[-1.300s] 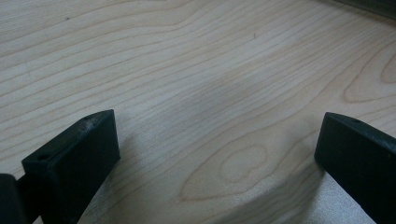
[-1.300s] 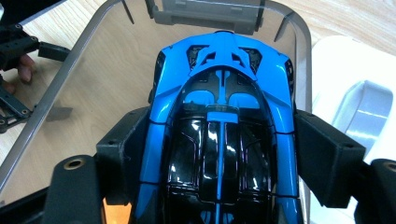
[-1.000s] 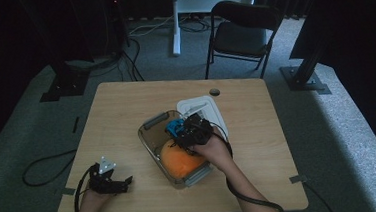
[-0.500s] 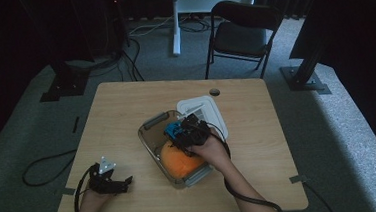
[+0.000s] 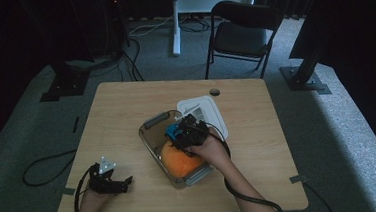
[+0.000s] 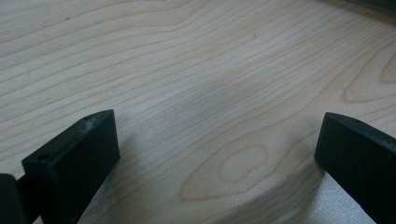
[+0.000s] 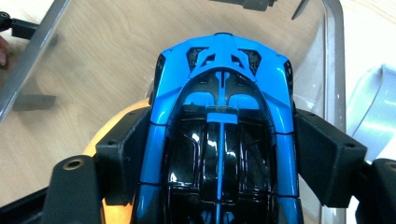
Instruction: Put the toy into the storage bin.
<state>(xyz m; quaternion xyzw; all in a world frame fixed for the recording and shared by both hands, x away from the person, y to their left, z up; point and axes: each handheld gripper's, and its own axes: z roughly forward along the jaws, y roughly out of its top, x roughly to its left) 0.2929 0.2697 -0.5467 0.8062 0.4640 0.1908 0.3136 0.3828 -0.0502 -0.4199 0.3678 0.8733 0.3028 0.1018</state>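
Observation:
My right gripper is shut on a blue and black toy car, one jaw pressed to each side of its body. It holds the car over a clear plastic container in the middle of the table, nose pointing into it. An orange rounded object lies in the container's near half, just under the car. My left gripper rests at the table's front left corner, far from the container. In the left gripper view its jaws stand wide open over bare wood.
The container's white lid lies on the table right behind the container. A small dark disc sits near the far edge. A black chair and a white desk leg stand beyond the wooden table.
My right hand has edged slightly left over the container with the car still in its grip. The left gripper has stayed where it was.

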